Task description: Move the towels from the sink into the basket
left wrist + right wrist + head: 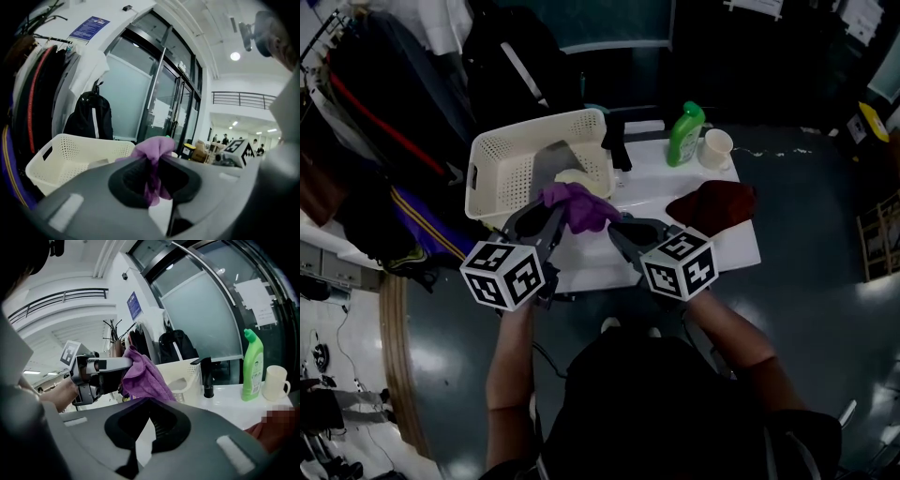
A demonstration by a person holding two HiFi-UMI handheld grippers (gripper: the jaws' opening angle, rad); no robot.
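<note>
Left claw (pixel 558 211) grasping the purple towel (pixel 579 204), held up at the basket (pixel 502 159)'s near corner, right claw (pixel 614 228) clenched beside the cloth's edge, bare bench (pixel 731 246) right of it.

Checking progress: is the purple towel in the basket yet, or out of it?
Out. The purple towel hangs pinched in the left tool, near the basket, not inside it.

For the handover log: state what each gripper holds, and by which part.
The left gripper holds the purple towel, pinched on a bunched fold, with a tail hanging behind the jaws. The right gripper is shut; nothing shows between its jaws.
</note>
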